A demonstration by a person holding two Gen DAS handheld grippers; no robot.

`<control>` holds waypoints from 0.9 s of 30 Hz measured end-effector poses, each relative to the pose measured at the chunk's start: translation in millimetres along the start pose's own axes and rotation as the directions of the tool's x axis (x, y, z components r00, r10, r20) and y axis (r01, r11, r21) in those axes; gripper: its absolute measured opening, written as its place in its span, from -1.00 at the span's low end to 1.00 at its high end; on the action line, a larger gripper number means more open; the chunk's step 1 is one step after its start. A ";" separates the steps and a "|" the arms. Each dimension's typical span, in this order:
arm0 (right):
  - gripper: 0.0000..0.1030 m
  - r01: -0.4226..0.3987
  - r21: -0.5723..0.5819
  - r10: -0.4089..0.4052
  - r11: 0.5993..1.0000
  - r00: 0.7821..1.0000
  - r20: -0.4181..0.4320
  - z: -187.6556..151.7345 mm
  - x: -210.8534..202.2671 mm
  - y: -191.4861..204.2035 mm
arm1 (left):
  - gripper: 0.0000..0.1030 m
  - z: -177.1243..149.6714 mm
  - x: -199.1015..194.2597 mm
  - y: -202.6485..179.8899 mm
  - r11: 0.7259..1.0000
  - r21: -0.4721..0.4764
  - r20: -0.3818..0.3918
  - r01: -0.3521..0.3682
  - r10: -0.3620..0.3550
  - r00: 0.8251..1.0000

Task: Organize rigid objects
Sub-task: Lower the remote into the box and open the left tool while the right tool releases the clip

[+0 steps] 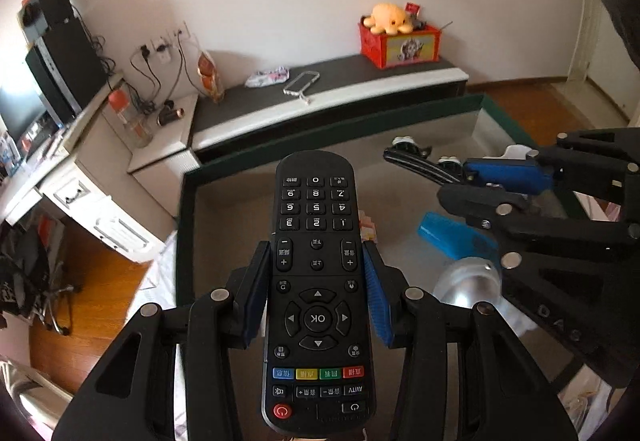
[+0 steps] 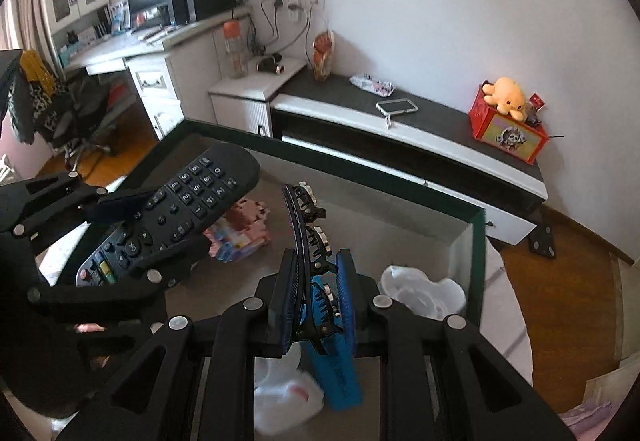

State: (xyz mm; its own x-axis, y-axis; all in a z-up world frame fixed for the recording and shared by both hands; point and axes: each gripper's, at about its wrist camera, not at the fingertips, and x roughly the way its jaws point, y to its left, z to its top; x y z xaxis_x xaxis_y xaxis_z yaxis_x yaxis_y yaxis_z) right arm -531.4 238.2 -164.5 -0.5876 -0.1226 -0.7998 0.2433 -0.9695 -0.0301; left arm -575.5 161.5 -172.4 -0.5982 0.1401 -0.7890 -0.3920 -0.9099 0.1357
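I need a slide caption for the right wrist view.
Right tongs grip a black curved hair clip; left tongs hold a black remote control.

Matt black plastic remote [image 1: 316,293], glossy glass tabletop [image 1: 240,209], wooden floor [image 1: 100,293]

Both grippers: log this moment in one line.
left gripper: shut on remote | right gripper: shut on hair clip | both above glass table

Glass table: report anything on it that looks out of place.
A crumpled white plastic bag lies near the corner of the glass table, loose litter among the rigid things like the blue case. Nothing looks spilled or broken.
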 end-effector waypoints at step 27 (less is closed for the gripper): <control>-0.15 0.032 0.048 -0.034 0.998 0.999 0.042 0.3 -19.9 -9.5 | 0.56 -5.6 -38.3 12.5 0.998 -0.032 0.066 -0.059 0.061 0.996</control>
State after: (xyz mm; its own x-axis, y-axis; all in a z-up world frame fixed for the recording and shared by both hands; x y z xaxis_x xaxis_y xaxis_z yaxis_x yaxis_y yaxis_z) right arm -522.3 249.8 -148.1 -0.6277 -0.0982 -0.7722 0.1872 -0.9819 -0.0274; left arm -553.6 142.7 -143.8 -0.6657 0.1097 -0.7381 -0.3337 -0.9285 0.1629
